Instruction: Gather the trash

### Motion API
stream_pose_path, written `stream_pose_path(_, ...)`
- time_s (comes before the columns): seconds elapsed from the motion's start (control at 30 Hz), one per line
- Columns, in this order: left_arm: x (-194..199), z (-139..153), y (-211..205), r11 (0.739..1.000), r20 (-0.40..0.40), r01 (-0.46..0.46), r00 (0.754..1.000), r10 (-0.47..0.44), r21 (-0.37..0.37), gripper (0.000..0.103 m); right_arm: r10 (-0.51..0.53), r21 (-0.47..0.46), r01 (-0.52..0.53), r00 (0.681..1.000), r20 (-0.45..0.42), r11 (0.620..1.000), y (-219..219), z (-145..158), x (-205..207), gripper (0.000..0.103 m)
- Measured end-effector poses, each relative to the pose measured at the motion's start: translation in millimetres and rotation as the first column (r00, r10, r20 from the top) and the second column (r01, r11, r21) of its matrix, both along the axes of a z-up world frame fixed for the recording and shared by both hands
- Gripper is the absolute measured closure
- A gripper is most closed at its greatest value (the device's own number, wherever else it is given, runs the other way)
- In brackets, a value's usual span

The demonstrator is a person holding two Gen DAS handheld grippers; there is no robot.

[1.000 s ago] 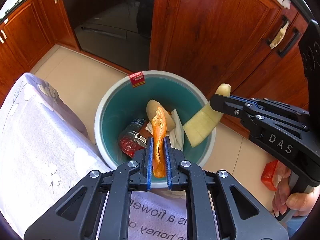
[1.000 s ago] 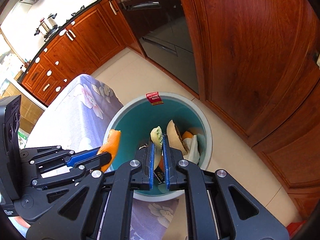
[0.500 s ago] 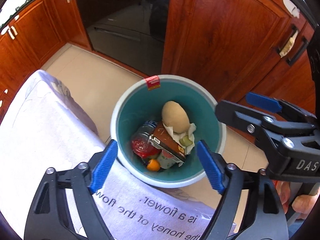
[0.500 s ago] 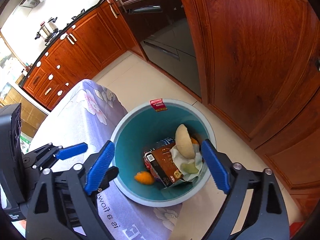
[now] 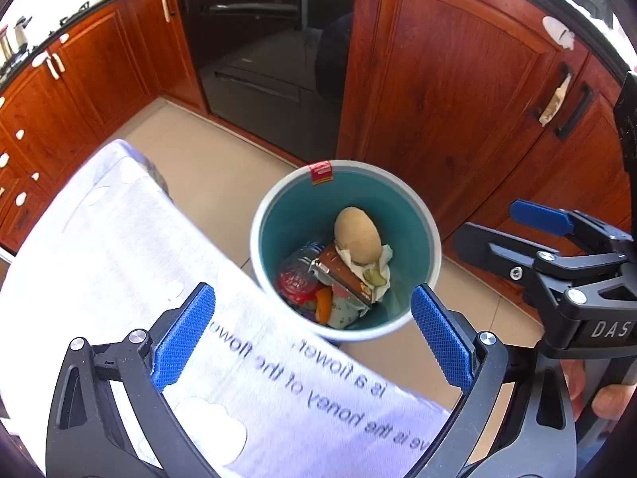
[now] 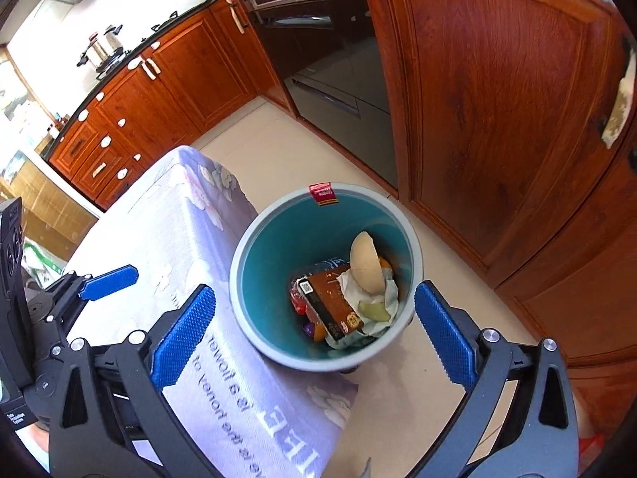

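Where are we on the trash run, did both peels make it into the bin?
Done: the orange peel and the pale green peel both lie in the teal bin, among a brown carton and a crumpled bottle. In hand: nothing. The left gripper and right gripper have just been opening, jaws wide and empty. Left: no more trash shows on the visible tablecloth.

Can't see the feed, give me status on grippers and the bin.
Both grippers open, empty: left gripper, right gripper. Peels in trash bin. Nothing in the way.
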State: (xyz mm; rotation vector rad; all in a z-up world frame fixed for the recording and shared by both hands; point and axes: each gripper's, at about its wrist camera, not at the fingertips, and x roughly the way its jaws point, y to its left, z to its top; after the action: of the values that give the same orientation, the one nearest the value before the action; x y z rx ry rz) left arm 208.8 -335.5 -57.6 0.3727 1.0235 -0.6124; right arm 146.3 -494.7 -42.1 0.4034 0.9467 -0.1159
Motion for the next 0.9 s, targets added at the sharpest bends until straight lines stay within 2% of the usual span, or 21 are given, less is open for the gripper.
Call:
stream_pose_path(0.17,-22,17,18,1.000,0.050,-0.013,0.999,0.013,-0.009,0.004,0.023,-0.052,-0.023,1.000,0.005,0.998,12,21,-20,0.007)
stream_pose_path(0.47,-44,36,68,0.992,0.052,-0.119,0.991,0.121,-0.045,0.004,0.043,-0.208,-0.047,0.999,-0.021,0.977,33,52,-54,0.007)
stream_pose_path(0.73,-54,30,95,0.980,0.032,-0.192,0.980,0.194,-0.053,0.004,0.066,-0.258,-0.077,0.997,-0.049,0.963,48,48,-72,0.007)
stream_pose_path(0.9,-62,24,99,0.979,0.033,-0.198,0.979,0.199,-0.043,0.004,0.085,-0.258,-0.100,0.994,-0.067,0.961,57,34,-76,0.007)
